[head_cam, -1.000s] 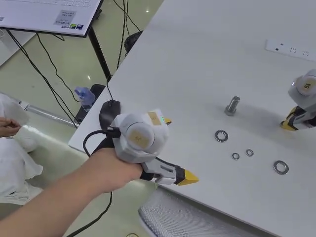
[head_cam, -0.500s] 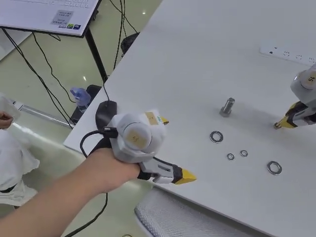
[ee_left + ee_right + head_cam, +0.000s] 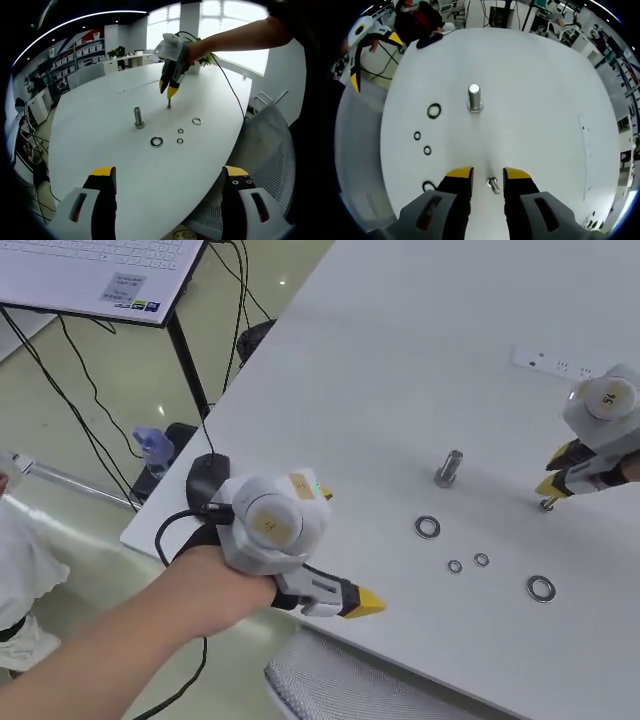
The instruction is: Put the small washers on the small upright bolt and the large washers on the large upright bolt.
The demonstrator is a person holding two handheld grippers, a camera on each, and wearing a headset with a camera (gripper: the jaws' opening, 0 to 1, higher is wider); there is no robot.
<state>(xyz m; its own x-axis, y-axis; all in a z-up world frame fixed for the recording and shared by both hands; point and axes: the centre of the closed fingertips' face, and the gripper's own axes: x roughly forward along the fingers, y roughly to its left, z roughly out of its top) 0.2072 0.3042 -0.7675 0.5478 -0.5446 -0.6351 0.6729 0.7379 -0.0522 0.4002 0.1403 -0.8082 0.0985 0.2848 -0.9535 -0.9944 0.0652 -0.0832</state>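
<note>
The large upright bolt point(image 3: 449, 468) stands mid-table, and the small upright bolt point(image 3: 546, 505) stands to its right. Two large washers point(image 3: 428, 528) point(image 3: 541, 588) and two small washers point(image 3: 455, 566) point(image 3: 481, 560) lie flat in front of them. My right gripper point(image 3: 553, 472) hovers over the small bolt point(image 3: 493, 185), which stands between its open jaws with a gap on each side. My left gripper point(image 3: 346, 548) is wide open at the table's near edge, holding nothing. In the left gripper view the large bolt point(image 3: 138, 117) and a large washer point(image 3: 157, 141) lie ahead.
A white power strip point(image 3: 545, 362) lies at the far right of the table. A black mouse point(image 3: 207, 472) sits at the table's left corner. A laptop point(image 3: 90, 270) rests on a side stand with cables below. A mesh chair point(image 3: 330, 680) stands under the near edge.
The right gripper has shifted a little toward the large bolt and risen, so the small bolt now shows below its tips. The left gripper has stayed put.
</note>
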